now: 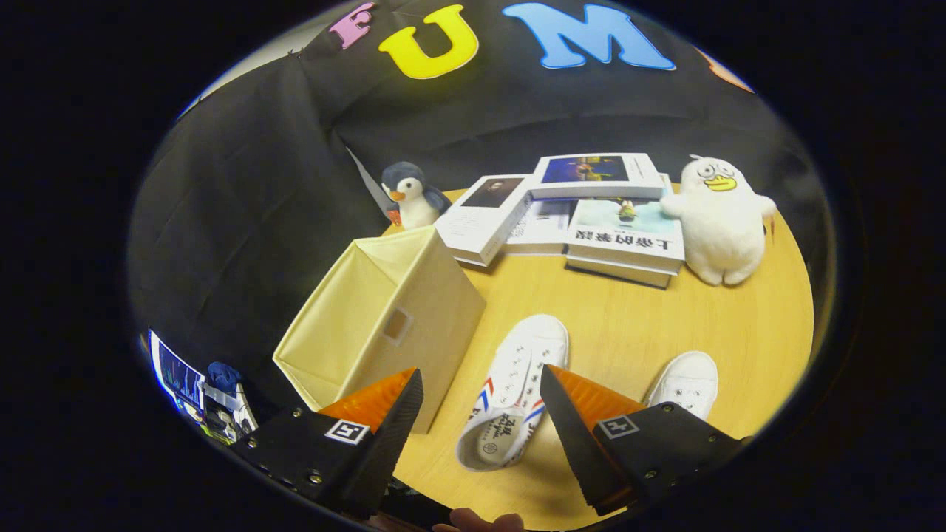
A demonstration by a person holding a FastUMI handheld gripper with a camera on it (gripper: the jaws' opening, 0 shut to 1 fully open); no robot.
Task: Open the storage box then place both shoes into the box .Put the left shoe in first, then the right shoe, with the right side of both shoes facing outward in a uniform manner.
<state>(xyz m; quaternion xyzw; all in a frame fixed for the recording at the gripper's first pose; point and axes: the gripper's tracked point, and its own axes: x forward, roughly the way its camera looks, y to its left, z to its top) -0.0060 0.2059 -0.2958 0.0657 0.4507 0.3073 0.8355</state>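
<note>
**A:** Your tongs are spread wide and hold nothing. They hang over the counter with one shoe, the one with the coloured side stripes, lying between the fingers and a little beyond them. The second shoe sits off to the right, partly behind your right finger. The storage box stands just to the left of the striped shoe, its top already open.

**B:** What should you worry about?

**A:** Order, first. I cannot tell from here which shoe is the left one, so check before you close on the near one. Next, the grip: canvas is soft, so a pinch on the collar alone could let the shoe swing and turn its wrong side outward. And the box looks like light fabric, so I'd guess a nudge from the shoe or your left finger could shove it toward the penguin toy and the books.
</note>
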